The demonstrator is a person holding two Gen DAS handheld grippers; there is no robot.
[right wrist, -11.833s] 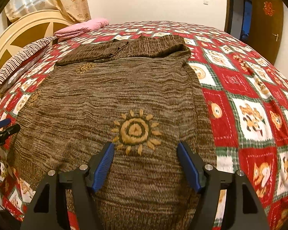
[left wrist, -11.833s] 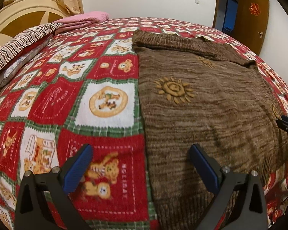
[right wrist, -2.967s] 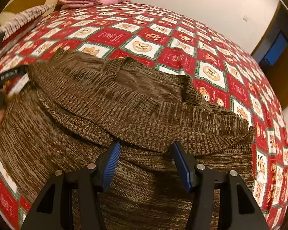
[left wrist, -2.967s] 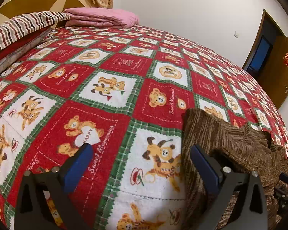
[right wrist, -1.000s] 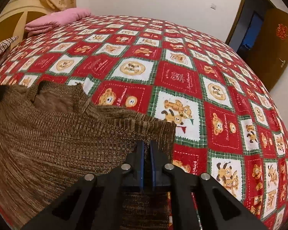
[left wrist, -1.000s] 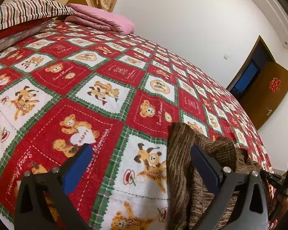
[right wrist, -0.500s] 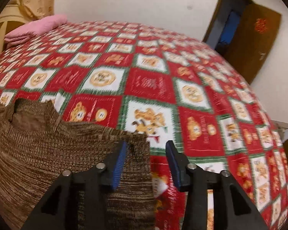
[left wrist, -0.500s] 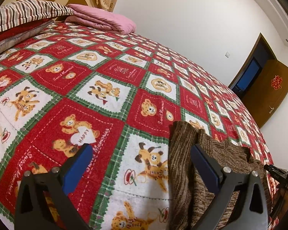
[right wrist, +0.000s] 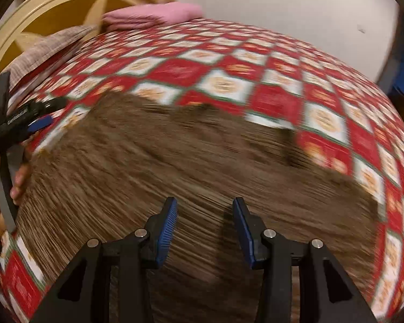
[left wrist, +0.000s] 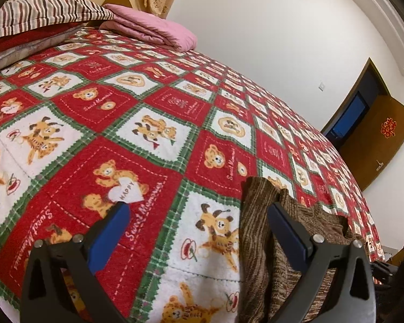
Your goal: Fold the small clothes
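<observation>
You are working over one brown sweater (right wrist: 175,161) lying on one patchwork blanket (left wrist: 153,113). One pink folded cloth (left wrist: 153,28) and one striped pillow (left wrist: 43,10) are sitting at the headboard end. You are holding two grippers, left (left wrist: 196,231) and right (right wrist: 204,228). One door (left wrist: 382,145) is standing open.

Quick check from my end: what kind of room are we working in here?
A bedroom, almost certainly. The work surface is a bed covered by a red teddy-bear quilt, with a striped pillow and a folded pink blanket at its head against a curved headboard. A wooden door stands open beyond.
</observation>
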